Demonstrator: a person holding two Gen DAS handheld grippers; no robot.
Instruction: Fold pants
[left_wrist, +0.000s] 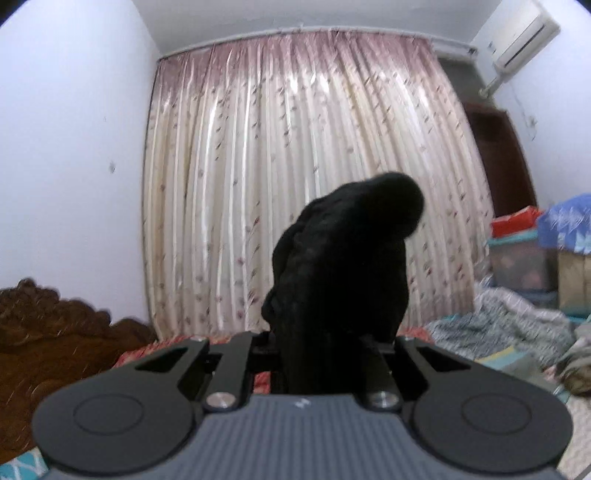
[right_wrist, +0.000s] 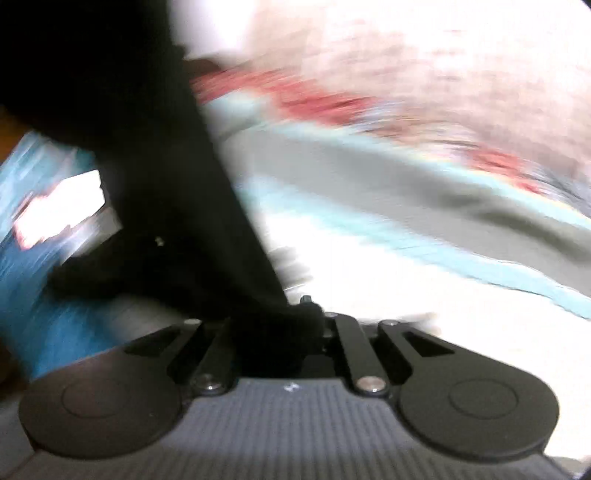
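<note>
The left gripper (left_wrist: 325, 343) points level toward the patterned curtain (left_wrist: 295, 166), its fingers pinching a bunch of the black pants (left_wrist: 343, 258) that bulges up ahead of them; a carved wooden headboard (left_wrist: 55, 332) sits at the left, an air conditioner (left_wrist: 524, 37) high on the right wall; the right gripper (right_wrist: 291, 332) tilts down over the blurred bed (right_wrist: 406, 206), its fingers pressed together on black pants cloth, which stretches away up to the left.
</note>
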